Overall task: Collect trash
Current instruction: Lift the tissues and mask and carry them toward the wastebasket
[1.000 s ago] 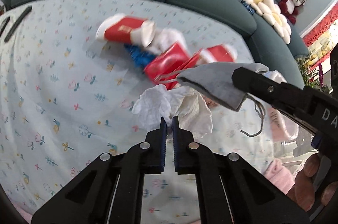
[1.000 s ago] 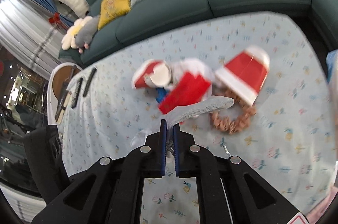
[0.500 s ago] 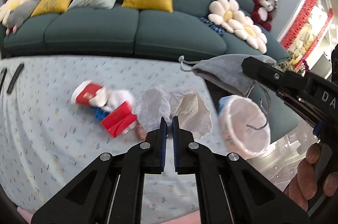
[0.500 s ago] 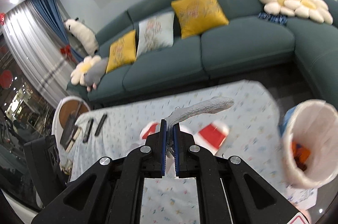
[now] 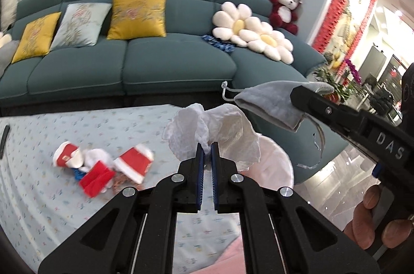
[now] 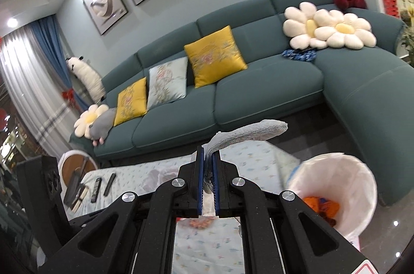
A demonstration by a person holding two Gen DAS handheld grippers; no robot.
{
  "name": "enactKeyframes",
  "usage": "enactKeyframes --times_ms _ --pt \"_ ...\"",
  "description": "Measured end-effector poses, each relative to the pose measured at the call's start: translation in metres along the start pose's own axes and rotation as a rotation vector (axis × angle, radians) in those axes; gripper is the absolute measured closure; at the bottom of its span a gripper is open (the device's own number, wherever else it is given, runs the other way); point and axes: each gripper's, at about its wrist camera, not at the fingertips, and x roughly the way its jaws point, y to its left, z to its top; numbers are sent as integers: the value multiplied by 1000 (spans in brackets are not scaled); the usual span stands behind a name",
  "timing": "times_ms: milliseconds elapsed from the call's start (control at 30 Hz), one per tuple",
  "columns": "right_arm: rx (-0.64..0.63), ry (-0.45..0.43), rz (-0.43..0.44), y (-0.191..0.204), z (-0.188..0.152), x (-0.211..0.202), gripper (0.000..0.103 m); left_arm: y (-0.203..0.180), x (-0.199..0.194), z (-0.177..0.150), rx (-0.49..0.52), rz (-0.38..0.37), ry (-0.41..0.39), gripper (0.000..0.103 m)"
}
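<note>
My left gripper (image 5: 207, 147) is shut on a crumpled white tissue (image 5: 214, 130) and holds it in the air past the table's right end. My right gripper (image 6: 208, 153) is shut on a grey face mask (image 6: 245, 133); the mask also shows in the left wrist view (image 5: 271, 103) with its ear loop hanging. A bin with a white liner (image 6: 336, 186) stands on the floor at the right, with orange trash inside; the tissue partly hides it in the left wrist view (image 5: 276, 165). Red and white paper cups (image 5: 134, 162) and a red carton (image 5: 95, 178) lie on the table.
The table has a pale floral cloth (image 5: 51, 134). A teal sofa (image 5: 155, 64) with cushions runs behind it and around the right. Remote controls (image 6: 102, 186) lie at the table's far left end. A small round side table (image 6: 75, 165) stands beyond.
Both grippers have lifted away from the trash pile and swung right, carrying tissue and mask. The views tilted up, the pile dropped back left and the bin came into view.
</note>
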Motion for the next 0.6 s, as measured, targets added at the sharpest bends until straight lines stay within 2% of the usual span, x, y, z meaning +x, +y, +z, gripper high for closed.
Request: enactKeyframes --times_ms 300,600 --pt "64 -38 -67 -58 2 -30 97 -63 21 5 73 -49 17 98" --pt "120 -46 -107 -100 0 -40 97 -101 46 4 120 -71 50 98"
